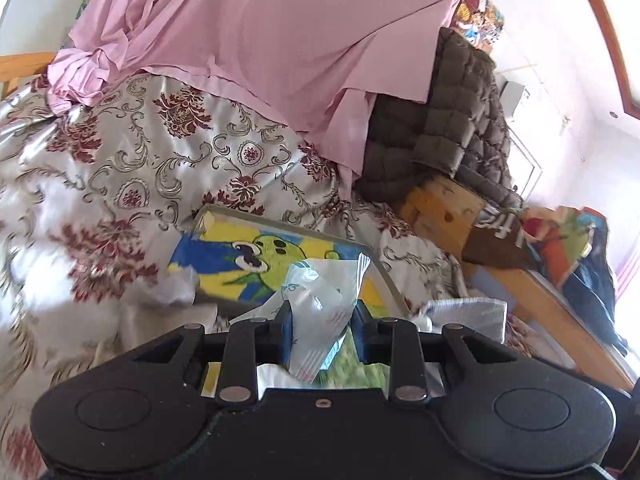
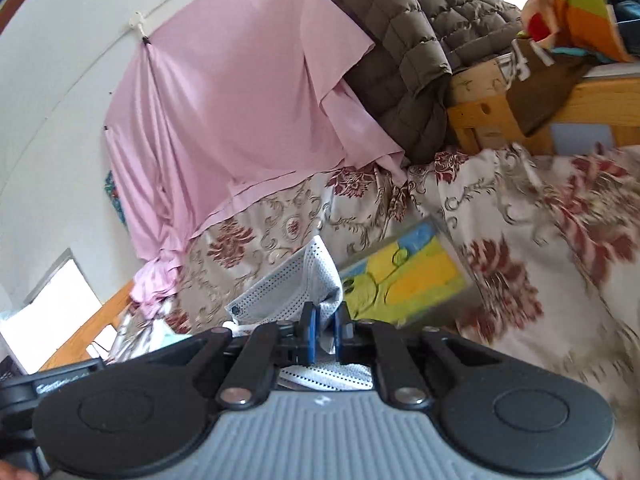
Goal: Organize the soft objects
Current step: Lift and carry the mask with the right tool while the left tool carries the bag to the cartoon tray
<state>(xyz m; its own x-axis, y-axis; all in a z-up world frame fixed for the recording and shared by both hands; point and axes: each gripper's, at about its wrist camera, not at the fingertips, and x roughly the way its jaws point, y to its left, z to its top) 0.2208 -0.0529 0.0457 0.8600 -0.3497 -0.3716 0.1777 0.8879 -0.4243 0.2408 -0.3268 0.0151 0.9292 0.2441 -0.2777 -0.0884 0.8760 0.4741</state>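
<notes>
My left gripper [image 1: 320,320] is shut on a crinkled pale blue-and-white plastic tissue packet [image 1: 320,300], held above a painted canvas [image 1: 240,256] showing green birds on yellow and blue. My right gripper [image 2: 324,330] is shut on a white cloth with blue dots [image 2: 288,284], which drapes out left and under the jaws. The same cloth shows at the right of the left wrist view [image 1: 468,312]. The canvas also lies just right of the right gripper [image 2: 404,276]. Everything is over a bed with a floral satin cover [image 1: 120,168].
A pink sheet [image 1: 260,40] hangs from the wall down onto the bed. A brown quilted jacket [image 1: 460,120] lies over a wooden bed frame post [image 1: 440,208]. Colourful clothes [image 1: 560,236] are piled on the frame at right.
</notes>
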